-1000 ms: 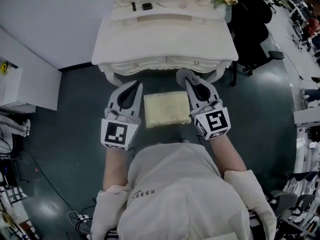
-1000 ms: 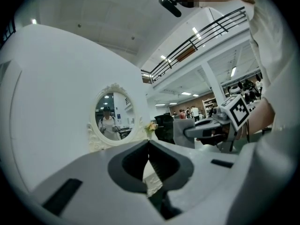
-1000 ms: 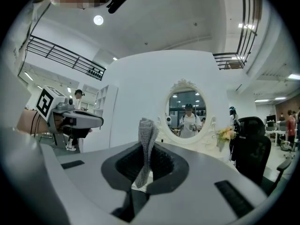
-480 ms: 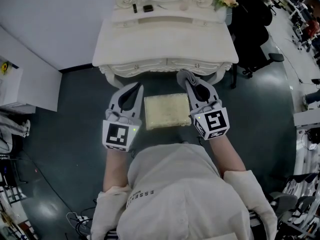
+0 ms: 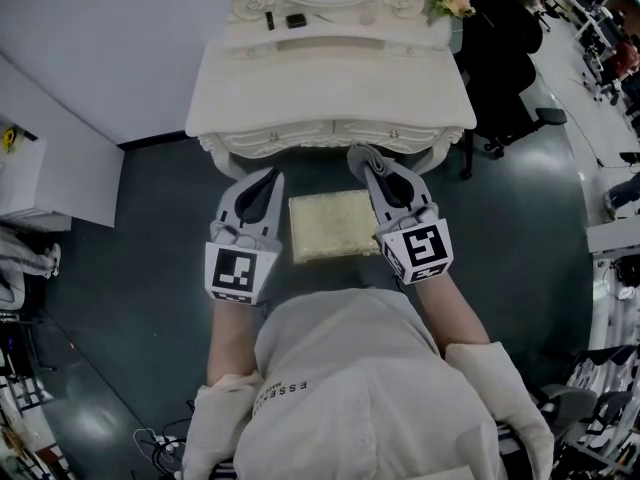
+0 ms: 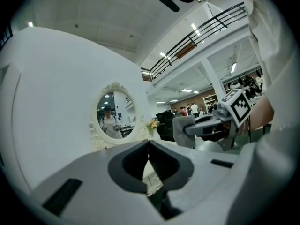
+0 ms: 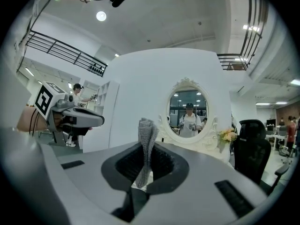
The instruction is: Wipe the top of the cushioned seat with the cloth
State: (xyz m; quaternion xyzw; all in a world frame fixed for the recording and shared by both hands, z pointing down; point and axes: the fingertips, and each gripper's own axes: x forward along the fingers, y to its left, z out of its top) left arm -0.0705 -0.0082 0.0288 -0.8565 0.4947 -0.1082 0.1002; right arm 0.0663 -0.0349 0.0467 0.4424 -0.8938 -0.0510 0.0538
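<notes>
The right gripper [image 5: 372,168] is clenched on the grey cloth [image 5: 357,153] at the far right corner of the cushioned seat [image 5: 333,225]. The left gripper [image 5: 268,178] is closed and empty, just left of the seat. The white dressing table [image 5: 330,78] stands beyond.

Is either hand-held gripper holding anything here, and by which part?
The right hand-held gripper pinches a grey knitted cloth, bunched between its jaws, with an end sticking out past the tips. The left hand-held gripper is shut on nothing.
</notes>
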